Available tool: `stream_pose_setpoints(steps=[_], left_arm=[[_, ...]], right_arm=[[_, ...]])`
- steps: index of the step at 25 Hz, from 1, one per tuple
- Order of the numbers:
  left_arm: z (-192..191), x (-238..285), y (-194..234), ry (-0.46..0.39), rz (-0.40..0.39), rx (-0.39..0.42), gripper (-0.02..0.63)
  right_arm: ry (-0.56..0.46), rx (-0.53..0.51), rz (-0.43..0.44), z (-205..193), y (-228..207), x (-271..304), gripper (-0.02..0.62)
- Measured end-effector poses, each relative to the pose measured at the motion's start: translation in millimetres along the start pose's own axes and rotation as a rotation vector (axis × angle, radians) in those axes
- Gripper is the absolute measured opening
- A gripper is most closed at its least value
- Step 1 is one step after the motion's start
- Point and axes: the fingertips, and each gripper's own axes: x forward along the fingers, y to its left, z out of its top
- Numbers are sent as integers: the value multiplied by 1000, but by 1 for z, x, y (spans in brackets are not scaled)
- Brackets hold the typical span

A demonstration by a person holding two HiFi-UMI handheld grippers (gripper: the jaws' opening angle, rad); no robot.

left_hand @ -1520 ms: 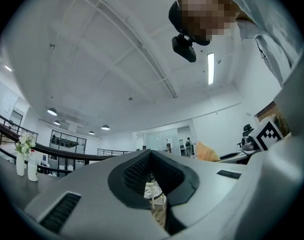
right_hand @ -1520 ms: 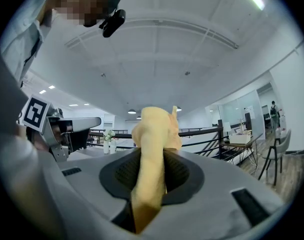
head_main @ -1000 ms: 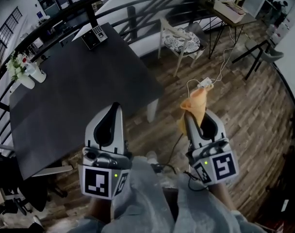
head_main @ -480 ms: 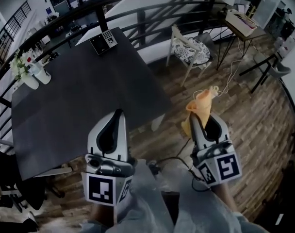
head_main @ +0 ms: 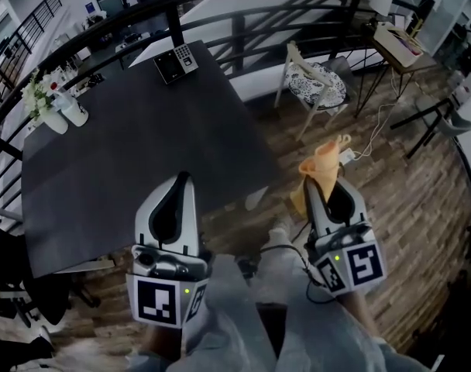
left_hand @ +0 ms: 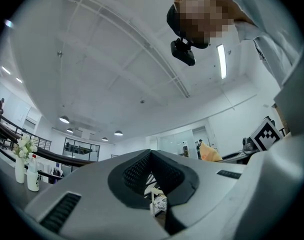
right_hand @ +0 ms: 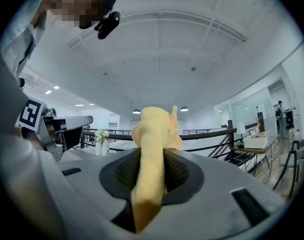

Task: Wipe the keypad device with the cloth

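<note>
R gripper [head_main: 314,187], just off the table's [head_main: 119,169] near-right corner, pinches the cloth [head_main: 319,167] w/ its end sticking up, L gripper [head_main: 180,179] by the table's near edge has jaws pressed together, empty, & keypad [head_main: 176,61] lies at the table's far edge.

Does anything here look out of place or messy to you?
Nothing looks spilled or broken. Only the orange cloth stands out: bunched into a cone in the right gripper, over the floor, well away from the keypad device at the table's far corner.

Keypad device [head_main: 176,62] on table [head_main: 127,177], far edge, flowers [head_main: 36,95] left (bottle [head_main: 75,113] beside) — chair [head_main: 317,84] right
</note>
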Motion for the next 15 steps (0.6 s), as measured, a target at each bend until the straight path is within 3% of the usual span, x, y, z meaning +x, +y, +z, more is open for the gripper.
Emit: stream_pose_setpoints(steps=[8, 15], left_arm=[[-8, 20, 3, 19, 35, 34, 6], [-16, 56, 16, 36, 119, 68, 6]], right_arm=[[-1, 17, 47, -6, -15, 30, 103], [-19, 15, 170, 0, -29, 88, 103]])
